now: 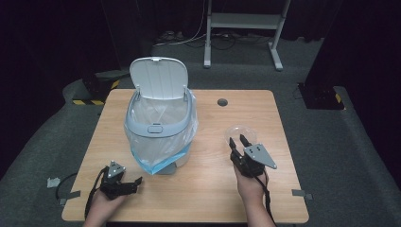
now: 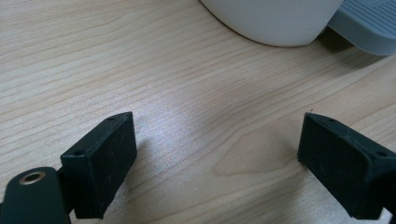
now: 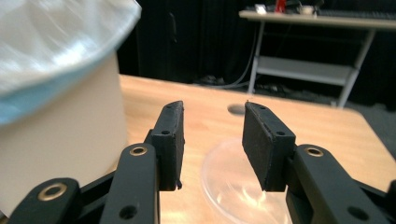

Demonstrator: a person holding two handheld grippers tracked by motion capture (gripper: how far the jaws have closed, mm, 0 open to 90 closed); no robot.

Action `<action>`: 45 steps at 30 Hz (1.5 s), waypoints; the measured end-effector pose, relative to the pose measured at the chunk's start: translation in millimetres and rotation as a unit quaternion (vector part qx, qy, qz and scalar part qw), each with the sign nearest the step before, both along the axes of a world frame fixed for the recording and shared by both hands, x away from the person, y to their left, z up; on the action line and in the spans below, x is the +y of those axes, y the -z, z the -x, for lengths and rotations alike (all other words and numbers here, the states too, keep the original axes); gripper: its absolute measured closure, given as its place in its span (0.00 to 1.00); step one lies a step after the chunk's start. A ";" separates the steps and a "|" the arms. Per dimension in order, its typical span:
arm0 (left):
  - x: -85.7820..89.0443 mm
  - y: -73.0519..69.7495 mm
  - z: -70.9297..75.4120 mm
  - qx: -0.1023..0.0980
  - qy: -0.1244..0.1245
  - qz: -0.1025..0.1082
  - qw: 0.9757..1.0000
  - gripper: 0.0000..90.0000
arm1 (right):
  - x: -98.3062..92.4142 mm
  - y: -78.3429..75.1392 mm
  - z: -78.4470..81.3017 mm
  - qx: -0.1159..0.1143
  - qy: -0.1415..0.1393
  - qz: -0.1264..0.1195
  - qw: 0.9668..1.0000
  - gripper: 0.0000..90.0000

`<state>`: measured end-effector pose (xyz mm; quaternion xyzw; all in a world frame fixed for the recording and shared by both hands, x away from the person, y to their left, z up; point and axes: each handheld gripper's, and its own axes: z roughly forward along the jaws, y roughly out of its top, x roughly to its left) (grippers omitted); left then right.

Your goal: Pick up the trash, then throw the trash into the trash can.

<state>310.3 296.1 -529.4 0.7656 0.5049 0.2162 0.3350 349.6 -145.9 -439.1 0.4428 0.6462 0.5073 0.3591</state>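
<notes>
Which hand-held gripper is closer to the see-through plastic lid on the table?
Right. The right hand-held gripper has its open jaws right at the clear lid. The left hand-held gripper rests far away, across the table.

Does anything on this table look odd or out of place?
Only the clear lid, lying loose on the table beside the open bin. The bin's bag hangs unevenly over its front. Nothing spilled.

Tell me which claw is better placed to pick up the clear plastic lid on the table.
Right. The right claw hovers open at the clear lid; the lid lies below its jaws. The left claw rests across the table near the bin.
</notes>
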 end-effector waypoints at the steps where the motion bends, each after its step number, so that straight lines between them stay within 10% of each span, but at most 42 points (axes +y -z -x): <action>1: 0.0 -0.1 0.0 0.000 0.000 -0.001 1.000 0.13 | -3.2 4.5 0.5 0.005 0.005 -0.002 1.000 0.65; 14: 0.3 -0.2 0.6 0.001 0.000 -0.001 1.000 0.14 | -35.2 32.0 2.1 0.039 0.059 0.021 0.997 0.62; 45: 0.1 -0.2 3.2 -0.002 -0.003 -0.001 1.000 0.16 | -24.9 51.4 -34.1 0.095 0.077 0.049 0.991 0.49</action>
